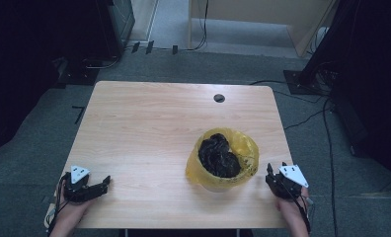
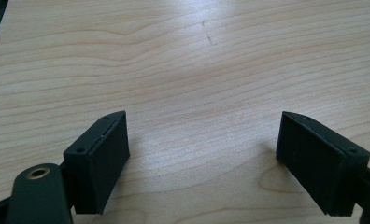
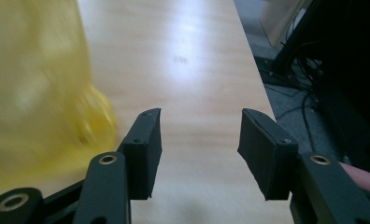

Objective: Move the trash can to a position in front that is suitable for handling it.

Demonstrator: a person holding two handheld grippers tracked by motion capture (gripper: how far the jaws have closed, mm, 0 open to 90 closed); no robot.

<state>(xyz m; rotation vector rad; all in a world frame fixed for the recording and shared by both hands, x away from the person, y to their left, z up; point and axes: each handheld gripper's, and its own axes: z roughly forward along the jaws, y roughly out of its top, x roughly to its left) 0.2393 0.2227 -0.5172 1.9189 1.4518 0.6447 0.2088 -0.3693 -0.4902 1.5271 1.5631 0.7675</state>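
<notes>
While standing right of centre on the near half of the wooden table (image 1: pixel 149 123), holds dark crumpled stuff (image 1: pixel 218 155) inside: yellow bag-lined container (image 1: pixel 223 160). Just right of it, right gripper (image 1: pixel 275 180), jaws apart, nothing between. Far left, near corner: left gripper (image 1: pixel 102 185), jaws released, empty.

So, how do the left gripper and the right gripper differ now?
The left gripper rests far from the yellow bag; the right gripper sits just beside it. In their own views, the left gripper's jaws stand wider apart than the right gripper's. Both are open, holding nothing, over the table.
</notes>
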